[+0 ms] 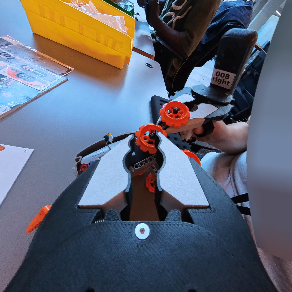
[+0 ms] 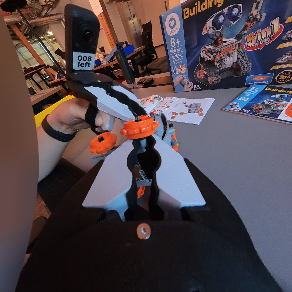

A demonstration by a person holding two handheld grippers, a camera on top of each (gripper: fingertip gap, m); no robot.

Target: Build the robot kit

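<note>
A brick-built model (image 1: 94,155) with white panels, grey beams and orange wheels is held over the grey table's (image 2: 229,181) edge. My left gripper (image 1: 144,134) is shut on the black pin in the hub of one orange wheel (image 1: 146,143). In the right wrist view it (image 2: 136,118) comes down from the upper left onto that wheel (image 2: 139,127). My right gripper (image 2: 143,140) is shut on the grey axle piece just under the same wheel. In the left wrist view it (image 1: 162,124) sits behind a second orange wheel (image 1: 174,113), which also shows in the right wrist view (image 2: 102,142).
A yellow bin (image 1: 79,26) stands at the far side, with a sticker sheet and booklet (image 1: 31,74) beside it. An open instruction booklet (image 2: 178,109), a closed booklet (image 2: 260,104) and the blue kit box (image 2: 229,44) are on the table. A person (image 1: 181,23) sits beyond. Only a small space, under 4 cm, lies between the two pairs of fingers.
</note>
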